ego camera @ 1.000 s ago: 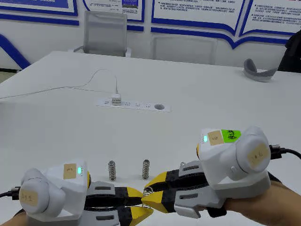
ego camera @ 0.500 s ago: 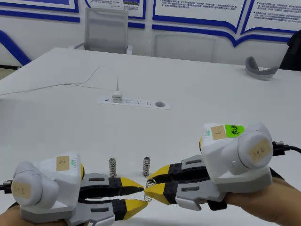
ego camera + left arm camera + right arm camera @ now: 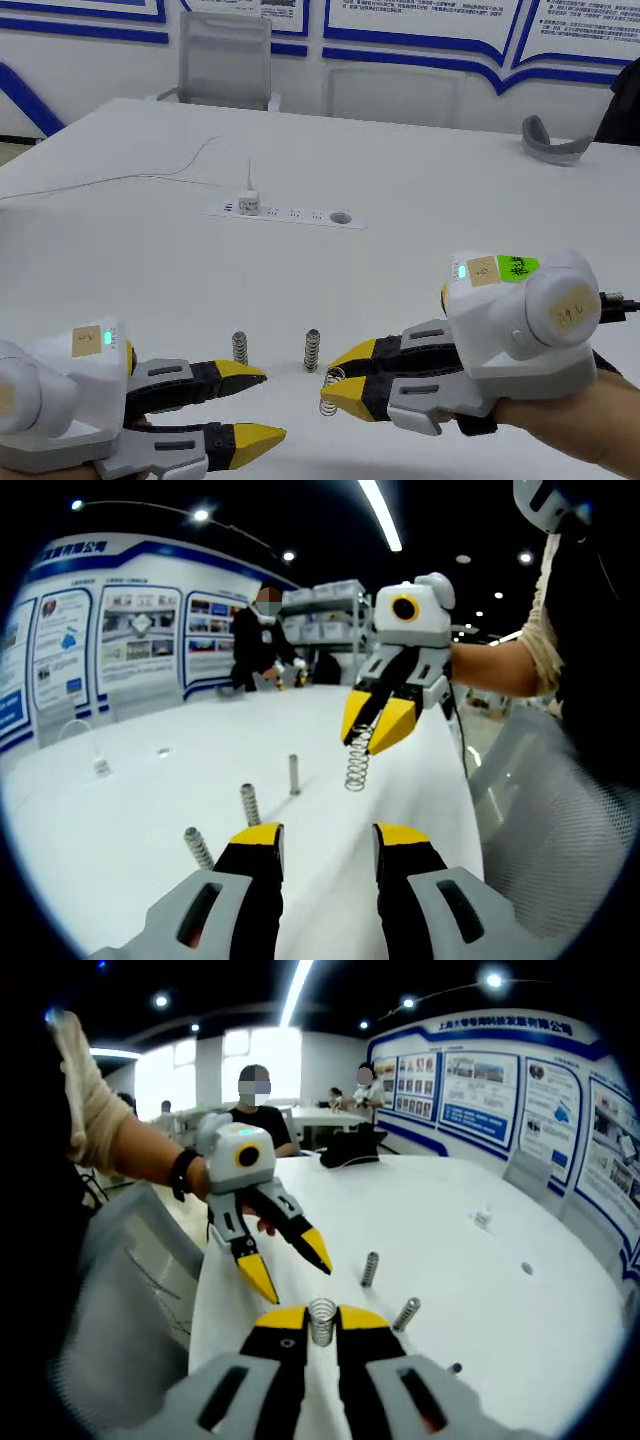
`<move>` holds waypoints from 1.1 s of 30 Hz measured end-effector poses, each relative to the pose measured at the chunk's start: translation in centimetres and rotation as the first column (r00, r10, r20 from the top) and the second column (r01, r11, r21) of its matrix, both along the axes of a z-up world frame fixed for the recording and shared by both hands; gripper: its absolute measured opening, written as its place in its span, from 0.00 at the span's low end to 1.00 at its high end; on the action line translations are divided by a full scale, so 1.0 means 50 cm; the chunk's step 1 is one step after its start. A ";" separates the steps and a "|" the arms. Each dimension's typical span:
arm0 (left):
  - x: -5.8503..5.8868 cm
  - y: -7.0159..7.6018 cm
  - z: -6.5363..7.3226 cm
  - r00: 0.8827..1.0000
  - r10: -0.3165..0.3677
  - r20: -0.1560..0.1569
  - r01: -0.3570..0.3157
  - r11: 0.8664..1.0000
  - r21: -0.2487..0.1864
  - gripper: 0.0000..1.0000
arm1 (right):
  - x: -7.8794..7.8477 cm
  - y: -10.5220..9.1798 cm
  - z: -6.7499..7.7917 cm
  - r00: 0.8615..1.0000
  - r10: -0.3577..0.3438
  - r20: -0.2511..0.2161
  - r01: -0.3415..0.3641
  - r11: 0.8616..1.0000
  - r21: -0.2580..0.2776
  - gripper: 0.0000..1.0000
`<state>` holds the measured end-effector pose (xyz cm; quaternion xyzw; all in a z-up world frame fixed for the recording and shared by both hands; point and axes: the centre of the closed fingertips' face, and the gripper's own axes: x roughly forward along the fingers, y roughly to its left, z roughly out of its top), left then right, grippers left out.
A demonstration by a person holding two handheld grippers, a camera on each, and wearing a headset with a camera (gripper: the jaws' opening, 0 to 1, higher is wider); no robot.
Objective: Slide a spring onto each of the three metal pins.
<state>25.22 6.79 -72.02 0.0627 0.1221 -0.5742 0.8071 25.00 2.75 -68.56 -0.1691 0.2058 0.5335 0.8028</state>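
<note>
Spring in the right gripper, two more on pins and one pin bare, all over the near part of a broad white counter. A grey chair stands at the counter's far side, below blue-framed wall boards.

The right gripper reaches in from the right in the head view. Its yellow-tipped jaws are narrowed onto the spring, which crosses the gap between them with one end poking out past the lower jaw. In the left gripper view the spring dangles from those tips, slightly tilted. In the right gripper view it sits end-on between the two jaw tips. The left gripper lies low at the left, jaws spread wide with nothing between them. Its tips point towards the right gripper and stay apart from it.

A white power strip lies flat mid-counter, well beyond the pins. A small white plug is set in it, and a thin cable trails off to the left.

The left sprung pin and the right sprung pin stand upright side by side, just beyond the gripper tips. The bare pin stands upright in line with them in the left gripper view, beside the dangling spring and apart from it.
</note>
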 end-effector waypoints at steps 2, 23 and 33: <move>0.001 0.010 -0.004 1.000 0.019 -0.004 -0.019 1.000 0.003 0.36 | 0.002 -0.005 0.002 1.000 -0.007 0.003 0.007 1.000 0.000 0.12; 0.020 0.065 -0.016 0.991 0.127 0.042 -0.128 0.992 0.017 0.33 | 0.036 -0.062 0.022 0.996 -0.086 0.028 0.086 0.996 0.007 0.12; 0.024 0.069 -0.015 0.989 0.142 0.032 -0.142 0.990 0.005 0.45 | 0.053 -0.087 0.034 0.992 -0.121 0.041 0.120 0.993 0.016 0.12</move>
